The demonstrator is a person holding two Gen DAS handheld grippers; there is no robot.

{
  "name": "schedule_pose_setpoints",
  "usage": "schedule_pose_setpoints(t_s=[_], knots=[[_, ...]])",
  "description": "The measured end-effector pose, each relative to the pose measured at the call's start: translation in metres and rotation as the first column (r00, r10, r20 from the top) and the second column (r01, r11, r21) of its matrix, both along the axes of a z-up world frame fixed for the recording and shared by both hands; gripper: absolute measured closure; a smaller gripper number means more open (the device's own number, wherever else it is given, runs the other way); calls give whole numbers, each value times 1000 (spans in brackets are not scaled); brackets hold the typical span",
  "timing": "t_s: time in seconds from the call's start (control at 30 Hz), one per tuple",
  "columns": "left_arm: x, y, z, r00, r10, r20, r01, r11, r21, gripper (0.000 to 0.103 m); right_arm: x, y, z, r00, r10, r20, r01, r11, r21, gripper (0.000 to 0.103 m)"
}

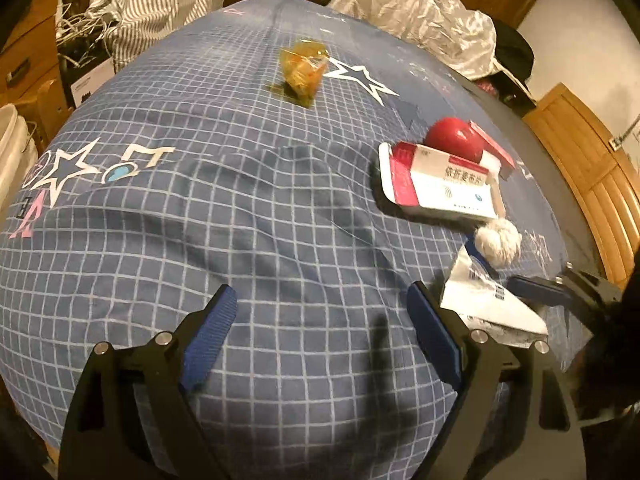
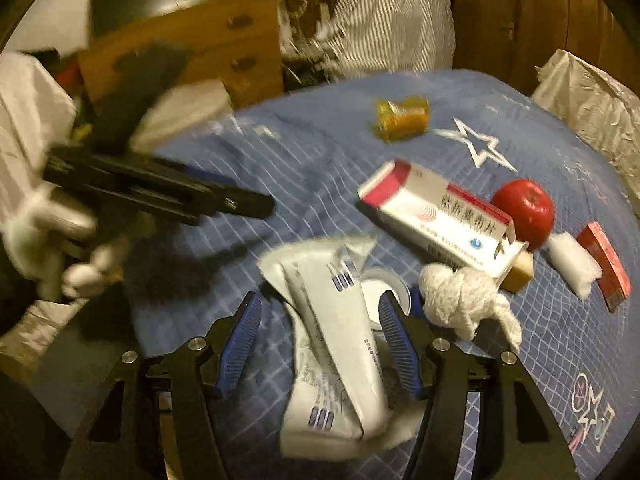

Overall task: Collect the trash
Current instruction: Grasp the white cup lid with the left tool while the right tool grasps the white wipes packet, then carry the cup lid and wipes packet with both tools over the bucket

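Observation:
In the right wrist view a white printed pouch (image 2: 340, 344) runs lengthwise between my right gripper's (image 2: 320, 300) blue pads, which are shut on it; it looks sharp against the blurred cloth. The left wrist view shows that pouch (image 1: 488, 304) tilted at the right edge with the right gripper (image 1: 560, 286) on it. My left gripper (image 1: 320, 292) is open over bare blue checked cloth (image 1: 200, 200), with nothing between its fingers. Farther out lie a crumpled yellow wrapper (image 1: 304, 68), a red-and-white medicine box (image 1: 444, 184), a red apple (image 1: 454, 138) and a knotted white cloth ball (image 1: 498, 244).
A small red box (image 2: 604, 264), a clear-wrapped white wad (image 2: 572, 268) and a tan block (image 2: 520, 272) lie beside the apple (image 2: 524, 208). A white round lid (image 2: 396, 292) sits under the pouch. A silvery plastic bag (image 1: 420, 20) stands at the far edge. A white-gloved hand (image 2: 36, 224) holds the left gripper (image 2: 248, 192).

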State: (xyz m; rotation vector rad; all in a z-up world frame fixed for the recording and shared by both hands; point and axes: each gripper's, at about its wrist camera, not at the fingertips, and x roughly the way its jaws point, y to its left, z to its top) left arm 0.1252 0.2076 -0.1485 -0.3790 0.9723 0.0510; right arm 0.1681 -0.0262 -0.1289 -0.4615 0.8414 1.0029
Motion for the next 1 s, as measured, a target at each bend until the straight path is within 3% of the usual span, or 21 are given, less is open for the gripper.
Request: schedule_pose_setpoints(t_s=[0.07, 0.17, 0.3, 0.4, 0.53, 0.63, 0.77, 1.0], knots=[[0, -5, 0, 1000, -14, -3, 14, 1000, 13, 20, -4, -6, -1, 999, -42, -3, 42, 999, 14, 62], [0, -16, -1, 998, -61, -6, 62, 997, 43, 20, -13, -36, 5, 994, -100, -53, 104, 991, 80, 68], [9, -45, -2, 987, -160, -8, 160, 984, 82, 20, -17, -87, 8, 970, -207, -125, 224, 965, 137, 69], [15, -77, -3, 964, -266, -6, 266, 959, 96, 20, -10, -136, 8, 919, -373, -126, 389, 910, 144, 69], [28, -118, -8, 935, -354, -12, 353, 926, 137, 20, 3, -167, -1, 854, -512, -90, 519, 850, 91, 68], [41, -135, -9, 930, -367, -14, 365, 920, 142, 20, 4, -163, -9, 864, -496, -86, 500, 864, 48, 64], [50, -151, -10, 921, -389, -29, 388, 907, 161, 20, 10, -157, -8, 889, -451, -78, 452, 892, 2, 50], [62, -175, -17, 929, -366, -53, 368, 900, 234, 41, 26, -145, -16, 899, -431, -73, 428, 902, -58, 49]])
